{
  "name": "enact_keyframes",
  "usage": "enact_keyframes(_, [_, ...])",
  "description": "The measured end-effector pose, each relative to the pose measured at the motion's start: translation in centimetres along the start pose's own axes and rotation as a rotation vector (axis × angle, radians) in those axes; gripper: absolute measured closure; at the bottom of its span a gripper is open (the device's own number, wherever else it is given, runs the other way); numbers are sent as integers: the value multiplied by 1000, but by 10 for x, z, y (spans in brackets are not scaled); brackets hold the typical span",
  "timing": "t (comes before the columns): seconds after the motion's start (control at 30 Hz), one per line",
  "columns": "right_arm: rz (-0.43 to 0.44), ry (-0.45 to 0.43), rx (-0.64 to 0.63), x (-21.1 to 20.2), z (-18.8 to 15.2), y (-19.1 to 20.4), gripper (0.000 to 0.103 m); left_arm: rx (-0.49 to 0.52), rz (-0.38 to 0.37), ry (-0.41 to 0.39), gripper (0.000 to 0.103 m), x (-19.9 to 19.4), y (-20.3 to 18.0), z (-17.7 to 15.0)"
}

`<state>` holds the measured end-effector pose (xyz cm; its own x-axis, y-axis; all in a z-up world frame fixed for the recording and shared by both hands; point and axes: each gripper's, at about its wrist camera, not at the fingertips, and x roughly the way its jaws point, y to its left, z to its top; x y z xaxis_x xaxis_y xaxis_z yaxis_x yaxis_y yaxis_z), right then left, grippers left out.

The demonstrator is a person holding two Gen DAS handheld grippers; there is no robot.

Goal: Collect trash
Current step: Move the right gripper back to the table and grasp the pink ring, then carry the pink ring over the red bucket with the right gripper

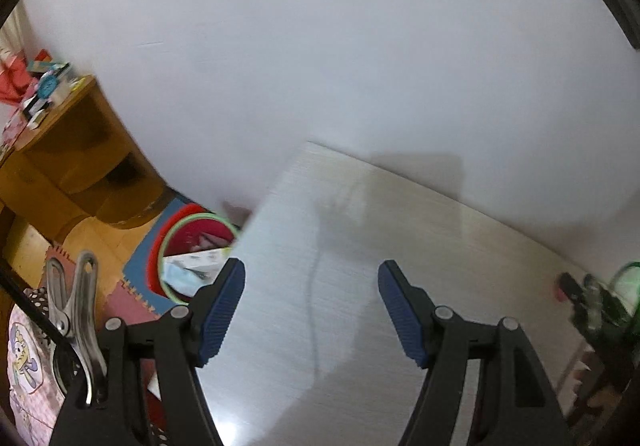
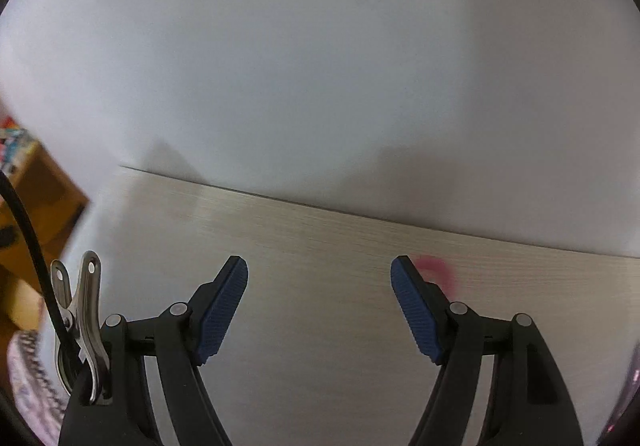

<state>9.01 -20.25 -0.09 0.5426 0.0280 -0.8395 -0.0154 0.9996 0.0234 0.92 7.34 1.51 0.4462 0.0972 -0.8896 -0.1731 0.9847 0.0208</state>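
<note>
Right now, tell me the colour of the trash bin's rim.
Light green rim on a red bin, seen best in the left wrist view.

Pale wood-grain table [image 1: 420, 238] fills the lower half of both wrist views, its far edge flush against a plain white wall [image 1: 320, 46]; the surface between is bare apart from shadows. On the table, a blurred pink object [image 2: 438, 272] lies toward the right, identity not resolvable, and in the left wrist view a dark and green blurred object [image 1: 600, 306] sits at the right edge. Beyond the table's left edge, the floor carries coloured foam mats [image 1: 132, 286] with a red green-rimmed bin [image 1: 160, 246] standing on them, paper scraps inside.
</note>
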Motion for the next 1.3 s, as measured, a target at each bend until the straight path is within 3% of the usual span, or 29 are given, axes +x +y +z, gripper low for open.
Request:
enact_keyframes(0.17, [-54, 21, 30, 29, -6, -41, 27, 19, -12, 28, 30, 2, -43, -11])
enact_keyframes(0.27, [-40, 31, 42, 45, -5, -54, 27, 23, -18, 44, 30, 3, -55, -18])
enact_keyframes(0.33, [-24, 44, 44, 55, -5, -59, 38, 32, -24, 48, 30, 3, -60, -22])
enact_keyframes(0.37, [-6, 50, 49, 57, -4, -61, 60, 38, -27, 49, 30, 4, -61, -23])
enact_keyframes(0.6, [94, 7, 67, 27, -2, -65, 60, 49, -46, 83, 30, 17, -71, -23])
enact_keyframes(0.63, [109, 2, 72, 19, -13, -56, 60, 47, -53, 86, 30, 18, -72, -22])
enact_keyframes(0.87, [218, -20, 77, -13, -4, -39, 60, 52, -76, 85, 30, 20, -76, -20])
enact_keyframes(1.03, [291, -50, -10, -33, 13, 10, 60, 19, -73, 81, 30, 20, -49, -18])
enact_keyframes(1.3, [376, -23, -152, -35, 37, 115, 59, -67, -28, 59, 30, 20, 31, -4])
